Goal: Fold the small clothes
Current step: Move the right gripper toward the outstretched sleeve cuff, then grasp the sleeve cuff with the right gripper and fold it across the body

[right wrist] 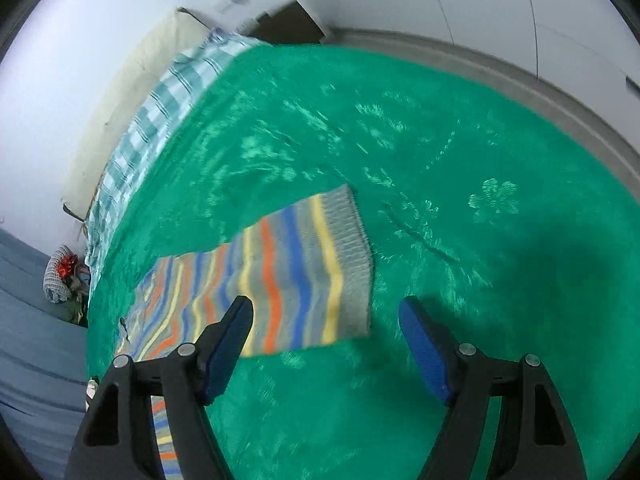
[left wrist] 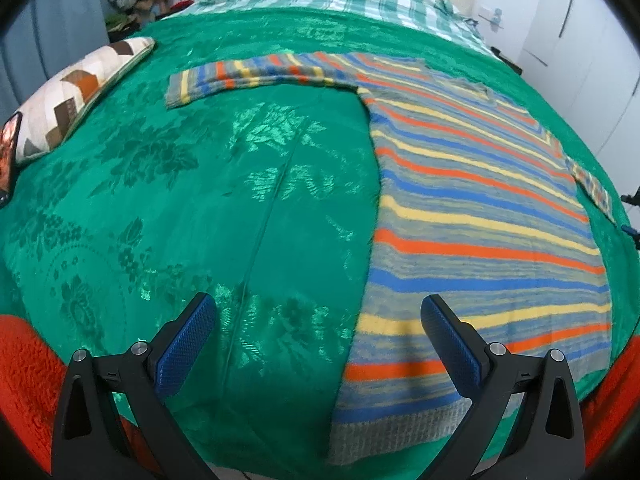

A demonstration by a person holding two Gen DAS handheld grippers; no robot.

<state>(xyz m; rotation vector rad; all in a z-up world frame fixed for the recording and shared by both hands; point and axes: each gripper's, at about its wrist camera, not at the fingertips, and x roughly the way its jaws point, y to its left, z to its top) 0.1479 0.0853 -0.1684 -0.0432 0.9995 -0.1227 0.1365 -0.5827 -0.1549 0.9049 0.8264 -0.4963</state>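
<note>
Left tongs (left wrist: 318,340): two black plastic arms, triangular cut-out in each, round silver screw heads at pivots, two per arm. Fingers (left wrist: 186,344) faced with blue textured pads, fine dimpled grid. Right tongs (right wrist: 326,344): same build, black arms with triangular openings, silver screws, blue pads on fingers (right wrist: 424,350), picture blurred there. No cables, markings or sleeves in view.

The green bedspread (left wrist: 248,184) lies bare and flat left of the striped sweater (left wrist: 480,200), giving open room up to its outstretched sleeve (left wrist: 248,76). A patterned cushion (left wrist: 76,96) blocks the far left edge. Right of the sweater's cuff (right wrist: 352,256), the blurred bedspread seems clear to the bed's edge.
</note>
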